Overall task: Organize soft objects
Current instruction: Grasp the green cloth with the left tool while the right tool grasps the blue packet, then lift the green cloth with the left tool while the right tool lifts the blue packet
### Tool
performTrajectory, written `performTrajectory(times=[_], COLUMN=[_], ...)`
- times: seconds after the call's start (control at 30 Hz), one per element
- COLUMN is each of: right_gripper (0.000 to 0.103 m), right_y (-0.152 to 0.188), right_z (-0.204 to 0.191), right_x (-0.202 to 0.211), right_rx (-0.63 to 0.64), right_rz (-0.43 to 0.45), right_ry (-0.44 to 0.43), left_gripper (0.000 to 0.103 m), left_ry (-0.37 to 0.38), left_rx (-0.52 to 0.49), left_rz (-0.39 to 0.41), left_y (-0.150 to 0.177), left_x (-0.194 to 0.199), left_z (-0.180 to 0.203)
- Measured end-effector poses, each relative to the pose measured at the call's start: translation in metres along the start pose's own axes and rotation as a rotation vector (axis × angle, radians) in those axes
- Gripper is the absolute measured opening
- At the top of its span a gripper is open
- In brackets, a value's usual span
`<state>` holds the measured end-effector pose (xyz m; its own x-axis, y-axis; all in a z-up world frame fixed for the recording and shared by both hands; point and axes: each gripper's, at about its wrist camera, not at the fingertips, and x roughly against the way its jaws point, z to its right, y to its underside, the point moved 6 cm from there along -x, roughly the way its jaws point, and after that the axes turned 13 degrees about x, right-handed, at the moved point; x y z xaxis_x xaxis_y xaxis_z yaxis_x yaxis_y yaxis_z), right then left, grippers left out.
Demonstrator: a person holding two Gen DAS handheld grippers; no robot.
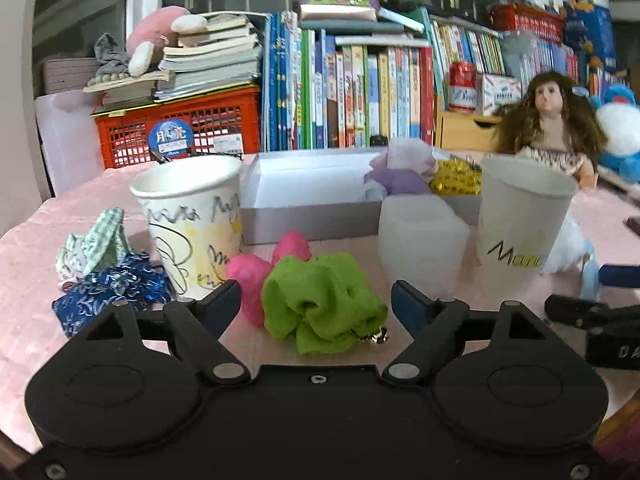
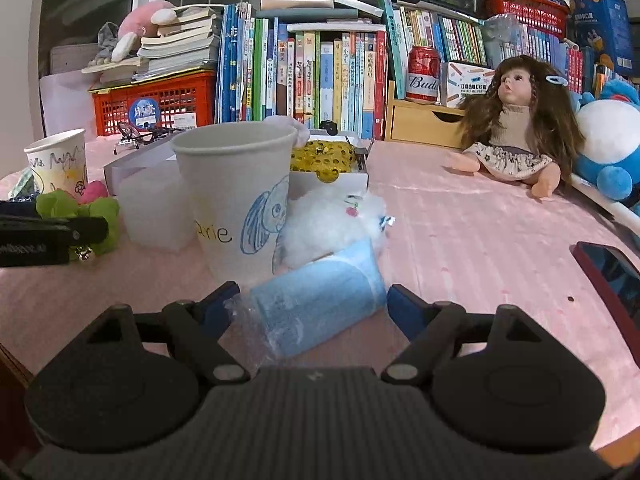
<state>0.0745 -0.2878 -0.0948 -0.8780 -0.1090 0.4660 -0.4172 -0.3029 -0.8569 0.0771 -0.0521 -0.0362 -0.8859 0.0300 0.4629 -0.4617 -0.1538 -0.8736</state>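
Note:
In the left wrist view a green scrunchie [image 1: 320, 312] with a small bell lies on the pink tablecloth between the blue pads of my left gripper [image 1: 316, 302], which stands open without pressing it. A pink scrunchie [image 1: 260, 276] lies just behind it. A blue patterned scrunchie [image 1: 108, 296] and a green checked one [image 1: 100, 244] lie at the left. In the right wrist view my right gripper [image 2: 310, 300] is open around a light blue roll in clear wrap [image 2: 316, 304], pads apart from it. A white fluffy toy [image 2: 332, 220] sits behind the roll.
Two paper cups [image 1: 188, 224] [image 1: 520, 220] and a translucent white block [image 1: 420, 240] stand in front of a grey box [image 1: 312, 216] holding purple and gold soft items. A doll [image 2: 516, 128], blue plush [image 2: 604, 148], books, a red crate [image 1: 180, 128] and a phone [image 2: 612, 280] ring the table.

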Motion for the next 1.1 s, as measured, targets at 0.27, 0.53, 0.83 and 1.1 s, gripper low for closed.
performTrajectory(times=[0.27,0.53,0.83,1.1], right_gripper=[0.088,0.079,0.025,0.019], right_y=[0.001,0.002,-0.001,-0.014], right_z=[0.001,-0.001,0.006,0.021], right_x=[-0.005,-0.006,0.003,0.018], right_rx=[-0.012,-0.025,-0.071,-0.105], right_rz=[-0.008,-0.007,-0.013,0.033], right_ry=[-0.002,-0.015,0.046,0.067], left_gripper=[0.078,0.05,0.033,0.032], left_ry=[-0.012,0.027,0.031,0.055], left_rx=[0.001,0.02,0.016,0.01], left_rz=[-0.029,-0.051,-0.018,0.034], left_y=[0.008,0.008,0.003,-0.016], left_x=[-0.018,-0.021,-0.008,0.012], left_z=[0.001,0.002,0.003,0.006])
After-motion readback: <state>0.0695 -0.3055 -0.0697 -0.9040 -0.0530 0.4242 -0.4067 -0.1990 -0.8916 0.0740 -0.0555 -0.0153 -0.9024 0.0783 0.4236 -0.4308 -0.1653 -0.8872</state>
